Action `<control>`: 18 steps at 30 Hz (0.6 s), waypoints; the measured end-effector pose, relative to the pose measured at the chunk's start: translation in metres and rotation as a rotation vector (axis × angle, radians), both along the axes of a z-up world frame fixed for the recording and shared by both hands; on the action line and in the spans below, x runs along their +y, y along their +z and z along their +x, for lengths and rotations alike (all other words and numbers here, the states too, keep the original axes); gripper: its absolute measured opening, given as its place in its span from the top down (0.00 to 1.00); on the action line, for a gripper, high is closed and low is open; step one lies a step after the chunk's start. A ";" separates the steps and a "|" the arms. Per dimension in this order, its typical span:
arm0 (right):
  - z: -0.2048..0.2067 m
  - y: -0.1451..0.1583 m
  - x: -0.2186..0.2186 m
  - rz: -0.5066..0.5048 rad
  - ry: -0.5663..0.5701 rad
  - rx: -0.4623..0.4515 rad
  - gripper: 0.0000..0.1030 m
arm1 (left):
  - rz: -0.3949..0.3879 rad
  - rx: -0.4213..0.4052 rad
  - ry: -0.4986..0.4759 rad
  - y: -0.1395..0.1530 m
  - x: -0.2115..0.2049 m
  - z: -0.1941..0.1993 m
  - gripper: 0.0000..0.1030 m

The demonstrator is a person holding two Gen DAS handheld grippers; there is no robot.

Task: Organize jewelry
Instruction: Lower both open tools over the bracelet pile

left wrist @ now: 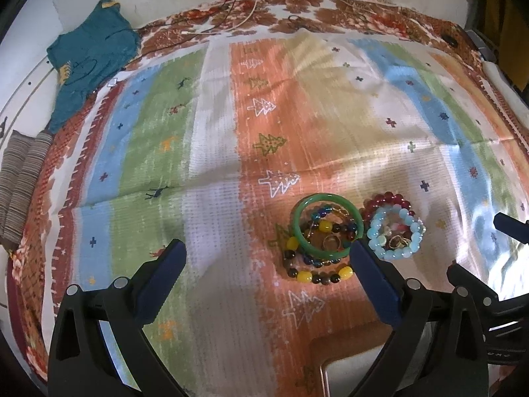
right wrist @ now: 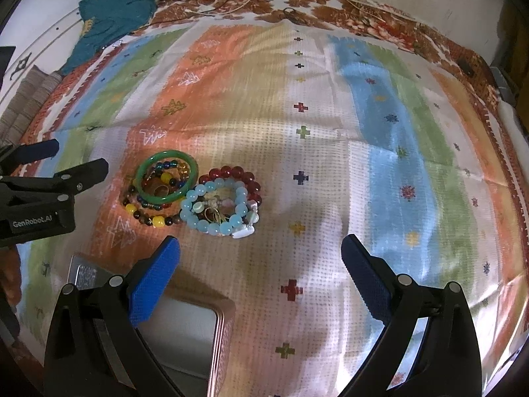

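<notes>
A pile of jewelry lies on the striped cloth (left wrist: 215, 165). A green bangle (left wrist: 327, 223) rests on a dark-and-yellow bead bracelet (left wrist: 314, 276), with a gold ring (left wrist: 331, 241) inside it. Beside it lie a light-blue bead bracelet (left wrist: 396, 235) and a red bead bracelet (left wrist: 386, 200). My left gripper (left wrist: 267, 254) is open and empty, its right fingertip just short of the bangle. In the right wrist view the bangle (right wrist: 167, 175), the blue bracelet (right wrist: 215, 210) and the red bracelet (right wrist: 238, 173) lie ahead-left of my open, empty right gripper (right wrist: 259, 251).
A box with a rose-gold rim (right wrist: 218, 340) sits near the cloth's front edge, also in the left wrist view (left wrist: 325, 374). A teal garment (left wrist: 89, 63) and cables (left wrist: 231, 16) lie at the back. A striped fabric roll (left wrist: 20, 182) lies at left.
</notes>
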State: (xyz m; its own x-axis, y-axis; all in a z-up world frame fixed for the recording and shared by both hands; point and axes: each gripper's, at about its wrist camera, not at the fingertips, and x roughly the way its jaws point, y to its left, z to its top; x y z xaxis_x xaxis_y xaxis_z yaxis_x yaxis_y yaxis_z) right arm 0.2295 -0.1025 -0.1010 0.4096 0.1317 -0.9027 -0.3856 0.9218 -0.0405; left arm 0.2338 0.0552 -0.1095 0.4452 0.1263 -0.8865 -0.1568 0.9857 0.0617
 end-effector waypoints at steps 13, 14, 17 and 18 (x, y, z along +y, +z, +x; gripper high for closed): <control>0.019 -0.019 0.008 -0.041 -0.008 0.030 0.05 | -0.012 0.070 -0.011 -0.027 0.003 0.022 0.22; 0.020 -0.020 0.010 -0.041 -0.006 0.034 0.08 | -0.018 0.075 -0.013 -0.028 0.003 0.024 0.24; 0.024 -0.023 0.012 -0.044 -0.005 0.045 0.13 | -0.037 0.083 -0.013 -0.032 0.004 0.029 0.27; 0.024 -0.025 0.013 -0.045 -0.003 0.047 0.13 | -0.044 0.089 -0.011 -0.034 0.005 0.030 0.31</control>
State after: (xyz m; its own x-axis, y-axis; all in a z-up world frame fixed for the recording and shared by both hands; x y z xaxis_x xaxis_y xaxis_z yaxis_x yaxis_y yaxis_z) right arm 0.2538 -0.0898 -0.1255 0.3666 0.0892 -0.9261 -0.3851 0.9207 -0.0638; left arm 0.2642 0.0600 -0.1435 0.3659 0.0816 -0.9271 -0.1416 0.9894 0.0312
